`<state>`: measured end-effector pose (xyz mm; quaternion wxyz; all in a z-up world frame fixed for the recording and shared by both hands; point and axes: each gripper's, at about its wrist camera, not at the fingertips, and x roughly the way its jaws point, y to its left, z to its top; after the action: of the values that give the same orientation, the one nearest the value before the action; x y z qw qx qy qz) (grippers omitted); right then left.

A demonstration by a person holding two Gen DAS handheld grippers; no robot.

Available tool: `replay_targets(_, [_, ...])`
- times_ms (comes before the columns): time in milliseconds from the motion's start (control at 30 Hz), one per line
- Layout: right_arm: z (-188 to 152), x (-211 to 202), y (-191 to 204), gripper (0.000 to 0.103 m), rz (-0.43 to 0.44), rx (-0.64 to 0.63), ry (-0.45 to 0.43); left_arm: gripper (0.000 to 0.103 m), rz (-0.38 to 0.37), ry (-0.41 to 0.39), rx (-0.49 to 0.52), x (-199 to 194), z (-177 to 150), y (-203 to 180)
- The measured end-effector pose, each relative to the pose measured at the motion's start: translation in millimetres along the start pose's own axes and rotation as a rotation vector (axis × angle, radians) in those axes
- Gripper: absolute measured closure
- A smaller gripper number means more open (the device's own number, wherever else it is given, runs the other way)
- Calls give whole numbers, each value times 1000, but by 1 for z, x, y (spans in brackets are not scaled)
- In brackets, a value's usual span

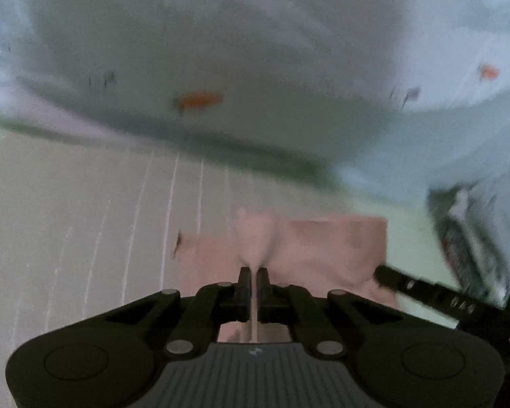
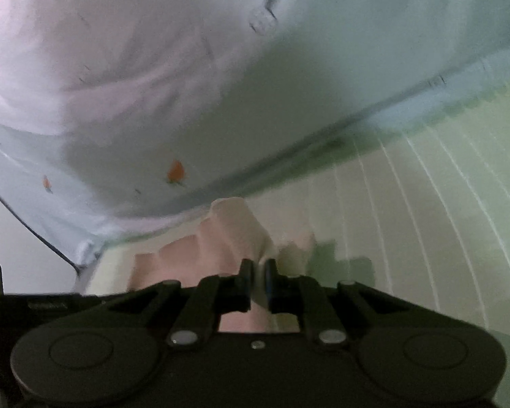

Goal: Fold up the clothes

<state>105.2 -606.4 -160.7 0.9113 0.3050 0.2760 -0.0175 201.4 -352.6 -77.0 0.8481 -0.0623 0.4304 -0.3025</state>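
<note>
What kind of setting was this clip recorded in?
Probably a bedroom, on a bed, though the blur leaves doubt. Both grippers, left and right, pinch a pink cloth over a pale striped sheet, beside a light bedcover with small orange prints.

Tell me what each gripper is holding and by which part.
Both hold the pink cloth. The left gripper pinches a raised fold along its near edge; the right gripper pinches a bunched-up part of its edge.
</note>
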Motion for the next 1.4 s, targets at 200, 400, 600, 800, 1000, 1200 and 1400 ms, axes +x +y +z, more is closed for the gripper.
replay_targets(200, [3,51,-3,94,-105,-37,99,100,192,70,-64,60,-9,21])
replay_targets(400, [-6,61,-1,27,-197,-74,127,50,202,125,-150,70,-15,45])
replay_targets(600, [-9,86,-6,20,-186,-67,200,26,63,195,-203,88,-22,47])
replay_targets(800, [-11,100,12,55,-127,-100,243,63,20,200,-229,89,-36,30])
replay_targets(1000, [-35,63,49,78,-128,-81,198,87,20,217,-249,49,-46,33])
replay_targets(1200, [-65,-6,103,79,-113,-79,141,88,-16,174,-257,-35,-72,42])
replay_targets(1400, [-86,-60,138,79,-174,-85,78,88,-98,154,-193,-71,-88,26])
